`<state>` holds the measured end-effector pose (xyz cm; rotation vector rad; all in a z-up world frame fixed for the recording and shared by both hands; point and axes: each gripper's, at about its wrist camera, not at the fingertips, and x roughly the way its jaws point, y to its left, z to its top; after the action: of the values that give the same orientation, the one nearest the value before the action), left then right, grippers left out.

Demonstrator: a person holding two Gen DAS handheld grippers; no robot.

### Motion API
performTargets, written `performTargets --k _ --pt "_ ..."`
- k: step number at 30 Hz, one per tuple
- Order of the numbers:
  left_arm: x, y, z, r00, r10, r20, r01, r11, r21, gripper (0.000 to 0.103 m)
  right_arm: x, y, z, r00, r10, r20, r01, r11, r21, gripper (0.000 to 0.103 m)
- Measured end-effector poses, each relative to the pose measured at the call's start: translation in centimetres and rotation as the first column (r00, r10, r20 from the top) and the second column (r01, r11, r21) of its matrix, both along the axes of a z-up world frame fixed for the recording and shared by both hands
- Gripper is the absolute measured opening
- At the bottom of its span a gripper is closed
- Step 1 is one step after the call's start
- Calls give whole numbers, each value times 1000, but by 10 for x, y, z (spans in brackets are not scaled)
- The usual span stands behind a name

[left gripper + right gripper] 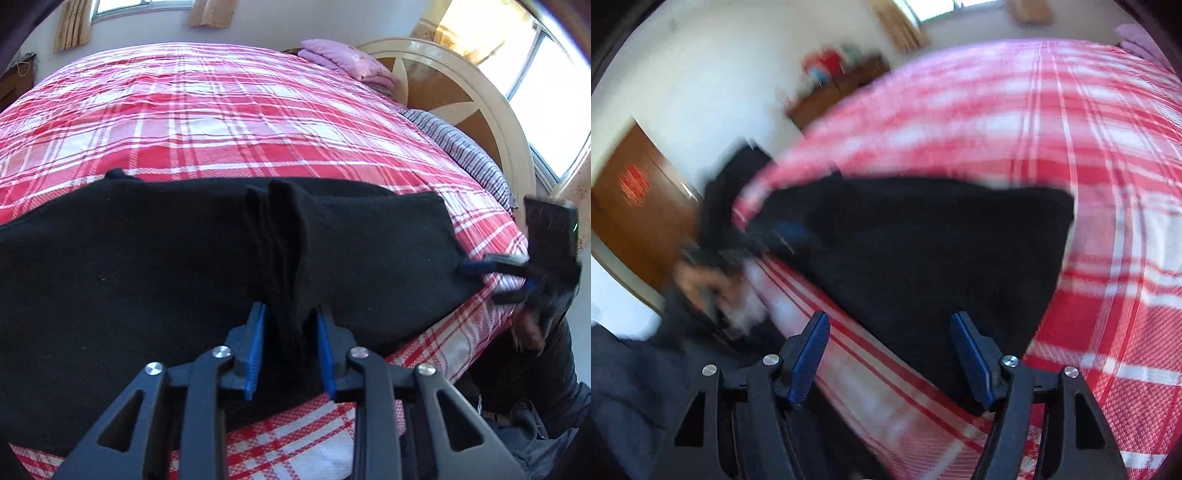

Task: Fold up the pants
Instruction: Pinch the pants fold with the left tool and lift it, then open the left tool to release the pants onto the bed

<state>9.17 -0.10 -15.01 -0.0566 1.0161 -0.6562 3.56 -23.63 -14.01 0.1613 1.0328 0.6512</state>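
Black pants (129, 266) lie flat across the near part of a bed with a red and white plaid cover (229, 110). My left gripper (290, 332) is shut on a bunched fold of the pants at their near edge. My right gripper (890, 332) is open and empty, just above the pants' near corner (923, 258); it also shows in the left wrist view (491, 280), at the pants' right end near the bed edge. The right wrist view is motion-blurred. The left gripper shows in it (783, 232), blurred, at the pants' far end.
A folded pink blanket (347, 62) lies at the far right of the bed by the cream headboard (461, 85). A striped sheet (465, 147) shows along the right bed edge. A wooden door (635, 199) and a cabinet (834, 92) stand beyond the bed.
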Motion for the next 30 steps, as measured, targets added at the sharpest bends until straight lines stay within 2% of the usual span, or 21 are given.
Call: performTargets --k 3,5,8,10,14,17,18,20,24,27,30 --pt "-1 5 9 999 31 44 -33 998 49 47 -6 6 5 999 2 53 -1 1000 -18 70" --pt "0 12 19 991 73 108 -84 991 100 68 -8 6 15 996 -6 83 6 1000 -1 70" --pt "5 29 34 964 144 224 -187 965 185 74 -10 -10 25 984 -77 158 65 995 81 70" --pt "12 42 41 944 167 285 -242 936 256 74 -8 -21 26 978 -136 161 113 983 143 70" --pt "23 74 51 901 203 384 -347 867 356 74 -4 -38 29 951 -258 169 226 956 188 70" --pt "24 104 46 869 201 453 -413 798 438 75 -1 -55 28 929 -339 152 301 927 225 70" --pt "24 119 42 862 216 459 -438 773 459 75 0 -59 27 921 -362 141 324 917 234 70" --pt "25 147 33 856 261 446 -471 747 469 75 0 -64 25 915 -384 127 348 908 234 71" --pt "28 190 16 853 340 397 -508 718 475 75 0 -58 24 912 -385 142 356 914 196 71" --pt "32 207 8 843 385 377 -531 711 461 75 -3 -48 23 915 -362 177 340 929 143 71" --pt "36 218 0 844 418 336 -532 732 426 75 -5 -36 22 918 -332 216 322 943 81 71"
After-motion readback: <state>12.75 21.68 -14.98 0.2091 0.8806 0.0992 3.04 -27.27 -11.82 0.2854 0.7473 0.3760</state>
